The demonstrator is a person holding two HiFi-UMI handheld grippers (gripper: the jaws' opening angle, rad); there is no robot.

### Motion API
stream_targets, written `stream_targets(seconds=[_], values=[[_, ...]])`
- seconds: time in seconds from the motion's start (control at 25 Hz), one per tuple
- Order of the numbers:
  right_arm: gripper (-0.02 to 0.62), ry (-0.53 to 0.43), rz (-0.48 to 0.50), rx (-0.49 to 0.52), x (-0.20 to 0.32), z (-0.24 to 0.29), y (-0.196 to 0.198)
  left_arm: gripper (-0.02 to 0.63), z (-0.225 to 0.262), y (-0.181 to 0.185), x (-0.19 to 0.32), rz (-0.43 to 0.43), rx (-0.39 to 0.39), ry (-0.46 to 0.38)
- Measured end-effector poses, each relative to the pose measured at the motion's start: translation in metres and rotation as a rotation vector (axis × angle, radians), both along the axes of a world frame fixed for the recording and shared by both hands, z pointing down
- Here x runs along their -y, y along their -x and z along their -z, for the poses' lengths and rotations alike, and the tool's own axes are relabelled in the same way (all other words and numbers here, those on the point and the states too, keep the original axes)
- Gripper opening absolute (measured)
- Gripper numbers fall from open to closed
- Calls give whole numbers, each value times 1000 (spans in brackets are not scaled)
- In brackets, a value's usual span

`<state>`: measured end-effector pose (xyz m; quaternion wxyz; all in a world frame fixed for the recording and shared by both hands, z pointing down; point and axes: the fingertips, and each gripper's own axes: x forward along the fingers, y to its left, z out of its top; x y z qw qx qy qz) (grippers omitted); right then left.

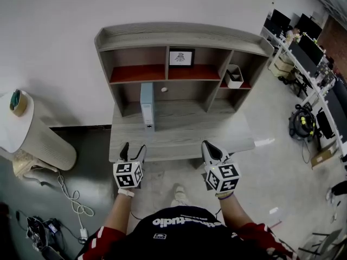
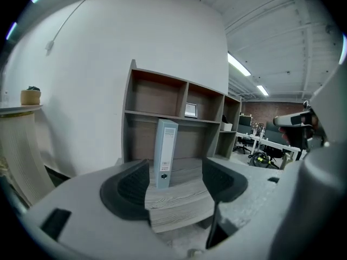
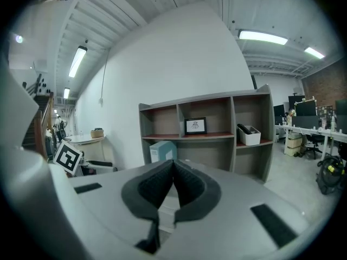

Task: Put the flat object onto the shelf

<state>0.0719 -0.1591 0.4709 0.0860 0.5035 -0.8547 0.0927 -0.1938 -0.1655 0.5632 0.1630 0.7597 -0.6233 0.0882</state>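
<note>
A pale blue binder (image 1: pixel 147 105) stands upright on the grey wooden desk (image 1: pixel 184 131), under the left bay of the shelf unit (image 1: pixel 181 58). In the left gripper view the binder (image 2: pixel 165 153) shows spine-on, straight ahead between the jaws. My left gripper (image 1: pixel 132 151) hovers at the desk's front edge, open and empty. My right gripper (image 1: pixel 210 150) is at the front edge further right, shut with nothing between its pads. The binder (image 3: pixel 162 150) peeks above the shut jaws in the right gripper view.
The shelf holds a framed picture (image 1: pixel 181 58) in its middle bay and a white box (image 1: pixel 234 76) in the right bay. A round white side table (image 1: pixel 16 126) with a small pot (image 1: pixel 18 102) stands to the left. Office desks and monitors (image 1: pixel 309 47) fill the far right.
</note>
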Motion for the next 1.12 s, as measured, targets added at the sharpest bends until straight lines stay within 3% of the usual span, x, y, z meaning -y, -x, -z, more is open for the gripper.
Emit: stream_targets(seconds=[0.72,0.96,1.12], values=[[0,-48,-76,-4,-40,19,-21,304,72,2,-60,-89,-11,-153],[0,-46,-71,-3,-40,17,-20,301,65,-1,-66,-88,-15,-120],[2,-47,-65,-2,-38,18,-18,259,69,-1,-67,-79,11,-131]])
